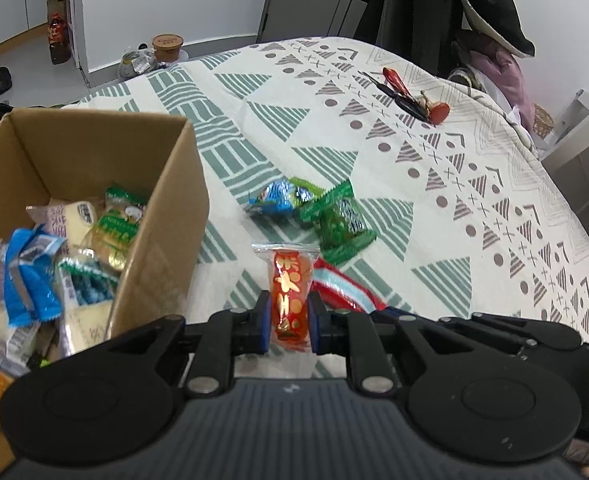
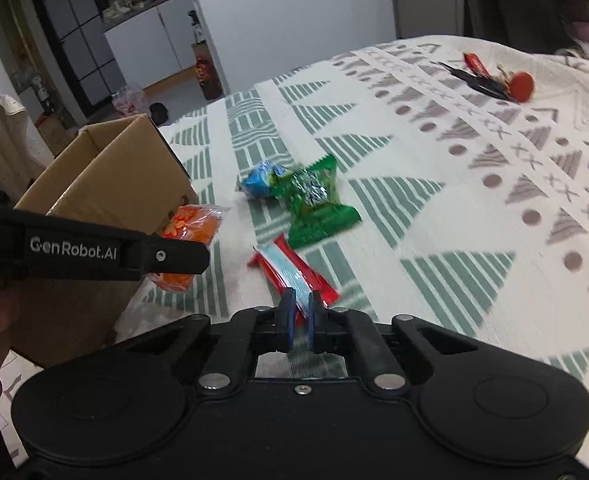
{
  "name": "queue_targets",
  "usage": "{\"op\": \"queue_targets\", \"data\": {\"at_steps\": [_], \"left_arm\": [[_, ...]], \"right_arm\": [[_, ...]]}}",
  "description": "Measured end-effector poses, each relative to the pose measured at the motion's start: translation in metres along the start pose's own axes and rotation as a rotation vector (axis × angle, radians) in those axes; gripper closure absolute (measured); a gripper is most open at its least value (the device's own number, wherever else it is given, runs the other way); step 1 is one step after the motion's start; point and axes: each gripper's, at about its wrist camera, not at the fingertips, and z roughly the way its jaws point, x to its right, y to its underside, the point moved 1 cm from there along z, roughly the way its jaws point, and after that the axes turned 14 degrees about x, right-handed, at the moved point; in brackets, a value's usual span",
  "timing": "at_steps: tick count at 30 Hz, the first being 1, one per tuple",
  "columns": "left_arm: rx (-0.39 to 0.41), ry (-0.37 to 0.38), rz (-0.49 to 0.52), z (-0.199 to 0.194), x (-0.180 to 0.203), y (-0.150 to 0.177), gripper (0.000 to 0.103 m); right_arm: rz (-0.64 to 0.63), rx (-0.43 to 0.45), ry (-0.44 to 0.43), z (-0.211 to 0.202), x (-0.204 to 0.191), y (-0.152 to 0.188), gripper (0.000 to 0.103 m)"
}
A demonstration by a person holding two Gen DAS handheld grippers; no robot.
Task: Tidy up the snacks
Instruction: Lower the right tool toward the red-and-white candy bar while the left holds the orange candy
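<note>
Orange crinkly plastic snack packet sits clamped mid-body between left tongs; right tongs pinch the red-and-blue flat wrapper's near end — light, slippery, crushable, cardboard box leftward.

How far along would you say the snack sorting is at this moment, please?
Well underway. Done: the cardboard box already holds many packets. In hand: the left gripper is shut on the orange snack, and the right gripper is shut on the red and blue packet. Left: the blue packet and green packet lie on the patterned cloth.
</note>
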Motion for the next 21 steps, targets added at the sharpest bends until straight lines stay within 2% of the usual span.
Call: {"op": "queue_targets", "data": {"at_steps": [4,6,7,8,9,21], "left_arm": [[-0.004,0.002,0.002,-0.003,0.000,0.005,0.086],[-0.005,0.003,0.000,-0.005,-0.001,0.007,0.086],[-0.004,0.003,-0.001,-0.005,-0.001,0.007,0.086],[-0.002,0.004,-0.003,-0.005,-0.001,0.007,0.086],[-0.002,0.003,-0.002,-0.005,-0.001,0.007,0.086],[-0.029,-0.043,0.032,0.013,-0.004,0.012,0.086]], "right_arm": [[0.006,0.032,-0.003,-0.011,0.000,-0.003,0.096],[-0.005,0.057,0.017,-0.014,-0.002,-0.008,0.091],[-0.016,0.059,0.023,-0.012,-0.003,-0.009,0.082],[-0.025,0.059,0.024,-0.011,-0.004,-0.010,0.066],[-0.035,0.063,0.019,-0.010,-0.005,-0.010,0.060],[-0.100,0.038,0.005,0.019,-0.005,-0.003,0.058]]}}
